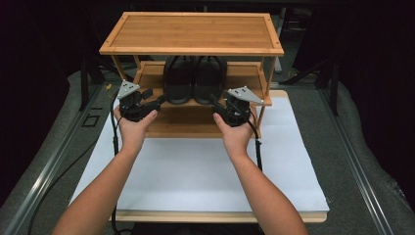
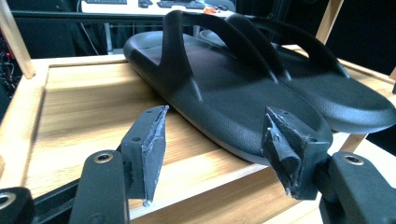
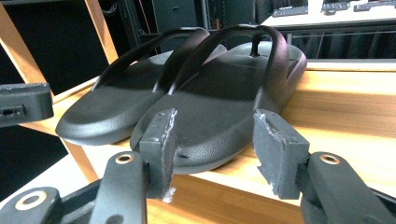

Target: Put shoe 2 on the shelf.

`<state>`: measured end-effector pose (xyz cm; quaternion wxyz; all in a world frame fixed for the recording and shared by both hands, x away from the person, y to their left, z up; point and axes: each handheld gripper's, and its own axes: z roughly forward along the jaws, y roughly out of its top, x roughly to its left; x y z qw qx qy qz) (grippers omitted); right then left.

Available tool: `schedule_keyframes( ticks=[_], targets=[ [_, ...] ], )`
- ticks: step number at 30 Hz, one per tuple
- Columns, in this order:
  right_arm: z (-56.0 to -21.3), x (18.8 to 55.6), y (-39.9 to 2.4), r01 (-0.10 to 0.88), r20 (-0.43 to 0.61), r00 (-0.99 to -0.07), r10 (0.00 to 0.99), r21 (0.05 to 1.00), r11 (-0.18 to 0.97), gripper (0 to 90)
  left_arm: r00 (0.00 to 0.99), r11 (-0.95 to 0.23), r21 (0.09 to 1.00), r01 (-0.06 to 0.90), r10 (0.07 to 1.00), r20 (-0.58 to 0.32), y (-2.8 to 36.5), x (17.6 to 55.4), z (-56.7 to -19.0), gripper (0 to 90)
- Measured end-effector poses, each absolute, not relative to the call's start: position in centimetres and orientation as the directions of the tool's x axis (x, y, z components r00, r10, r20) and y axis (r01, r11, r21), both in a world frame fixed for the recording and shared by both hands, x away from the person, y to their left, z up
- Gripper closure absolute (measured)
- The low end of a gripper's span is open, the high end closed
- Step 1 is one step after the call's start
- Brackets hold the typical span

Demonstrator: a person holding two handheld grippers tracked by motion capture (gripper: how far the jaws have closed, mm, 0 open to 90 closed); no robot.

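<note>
High view framed a bamboo shoe rack [image 1: 191,32] standing at the far end of a white-covered worktop [image 1: 205,171]; its top shelf was bare, and on the middle shelf [image 1: 151,76] a pair of black sandals lay side by side, heels toward the person and overhanging the front edge; the left sandal [image 1: 178,81] and the right sandal [image 1: 209,81] were touching along their inner sides. Each forearm reached in from below; the left hand-held gripper [image 1: 157,101] sat just before the left sandal's heel, the right hand-held gripper [image 1: 215,101] just before the right one's. Left gripper view showed the jaws spread wide on either side of the heel [image 2: 261,135], gripping nothing; right gripper view showed the same, jaws parted about the other heel [image 3: 205,149], pads clear of it. Judged from this, the approach looked finished; closing on the heels and drawing both sandals off the shelf remained.
</note>
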<state>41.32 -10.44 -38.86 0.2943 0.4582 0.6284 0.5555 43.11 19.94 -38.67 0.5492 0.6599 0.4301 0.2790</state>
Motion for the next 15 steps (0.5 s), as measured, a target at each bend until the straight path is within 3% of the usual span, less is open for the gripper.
schedule_keyframes(
  ticks=[15],
  targets=[
    [-37.9,39.5,-12.9,0.234,0.096,-0.399,0.912,0.972,0.000,49.7,0.488,-0.024,0.965,0.260,0.866,-0.110,21.1,41.7,-38.2,39.6]
  ],
)
